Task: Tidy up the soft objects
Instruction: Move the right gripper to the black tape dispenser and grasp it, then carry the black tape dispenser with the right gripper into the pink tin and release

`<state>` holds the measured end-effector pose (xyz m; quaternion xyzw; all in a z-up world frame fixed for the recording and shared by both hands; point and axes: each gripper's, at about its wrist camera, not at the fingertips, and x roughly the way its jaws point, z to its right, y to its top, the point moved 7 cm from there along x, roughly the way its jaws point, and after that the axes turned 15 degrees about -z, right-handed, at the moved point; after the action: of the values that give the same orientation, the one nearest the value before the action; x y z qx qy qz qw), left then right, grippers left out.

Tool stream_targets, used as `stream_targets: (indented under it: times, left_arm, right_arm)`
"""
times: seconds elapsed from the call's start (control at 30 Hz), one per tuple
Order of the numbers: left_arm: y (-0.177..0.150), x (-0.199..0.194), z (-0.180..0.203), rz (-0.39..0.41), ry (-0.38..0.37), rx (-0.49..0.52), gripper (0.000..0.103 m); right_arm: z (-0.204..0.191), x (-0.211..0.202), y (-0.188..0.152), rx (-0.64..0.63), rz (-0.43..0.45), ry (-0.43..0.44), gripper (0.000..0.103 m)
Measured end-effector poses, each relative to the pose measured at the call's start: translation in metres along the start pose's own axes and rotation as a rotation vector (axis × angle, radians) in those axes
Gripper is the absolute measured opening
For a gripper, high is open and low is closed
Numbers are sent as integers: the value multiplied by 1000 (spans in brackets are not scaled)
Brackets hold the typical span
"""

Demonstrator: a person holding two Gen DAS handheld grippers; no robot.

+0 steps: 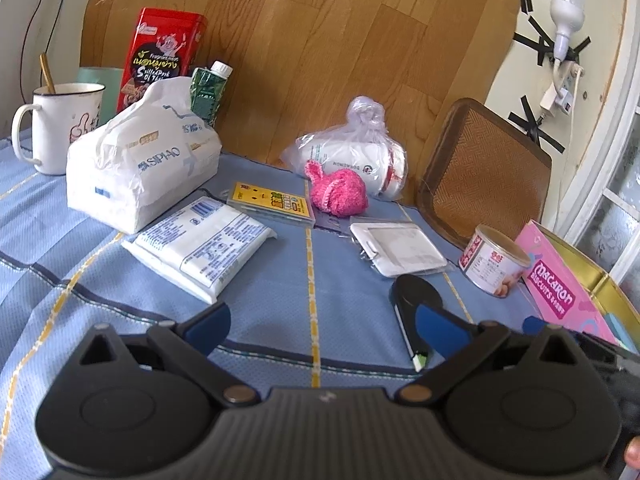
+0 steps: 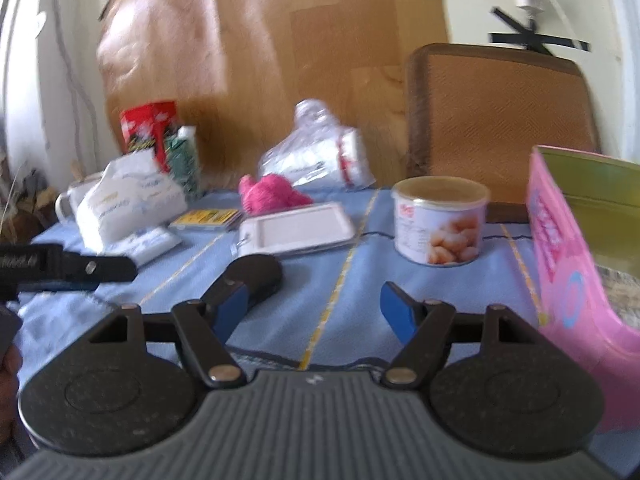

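- The left gripper (image 1: 322, 330) is hovering with jaws wide apart and empty over the blue cloth (image 1: 280, 292); the right gripper (image 2: 314, 312) is likewise gaping, holding nothing.
- The tissue bag (image 1: 136, 160) is lying ahead-left of the left gripper, the flat pack (image 1: 200, 244) just before it.
- The pink knit (image 1: 338, 192) is sitting straight ahead, well apart, touching the wrapped bundle (image 1: 352, 156).
- Judging it best: be approaching low, pinching the knit's middle gently, avoiding the can (image 2: 440, 220).

Knitted toy (image 1: 338, 192) lies before bagged roll (image 1: 352, 156).
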<state>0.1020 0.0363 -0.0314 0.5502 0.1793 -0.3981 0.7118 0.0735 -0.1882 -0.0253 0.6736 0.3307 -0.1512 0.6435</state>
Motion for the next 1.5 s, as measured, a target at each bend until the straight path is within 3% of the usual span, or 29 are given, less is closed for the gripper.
stream_targets:
  times: [0.17, 0.37, 0.47, 0.5, 0.73, 0.93, 1.07, 1.27, 1.37, 1.5]
  left_arm:
    - [0, -1, 0, 12, -2, -1, 102]
    - [1, -3, -3, 21, -2, -21, 102]
    - [1, -2, -3, 20, 1, -21, 102]
    - [1, -3, -3, 20, 3, -19, 102]
    - [0, 0, 0, 5, 11, -2, 102]
    - [-5, 7, 8, -71, 20, 18, 102]
    - [-21, 4, 30, -175, -143, -41, 102]
    - [-31, 2, 76, -273, -282, -7, 99]
    - [-33, 8, 95, -313, -314, 13, 87]
    - [-26, 9, 128, -330, -361, 73, 64]
  right_arm:
    - [-23, 14, 5, -105, -65, 34, 79]
    - [-49, 47, 22, -143, -153, 76, 77]
    - [-58, 62, 20, -187, -198, 60, 49]
    - [-59, 59, 18, -196, -198, 66, 40]
    - [-48, 19, -9, -198, -187, 105, 40]
    - [-41, -10, -32, -58, -197, 223, 40]
    - [-40, -18, -38, -17, -190, 258, 40]
    - [-36, -31, -38, 7, -146, 278, 40]
    - [-34, -41, -37, -4, -98, 263, 40]
    - [-25, -56, -32, -20, -26, 225, 40]
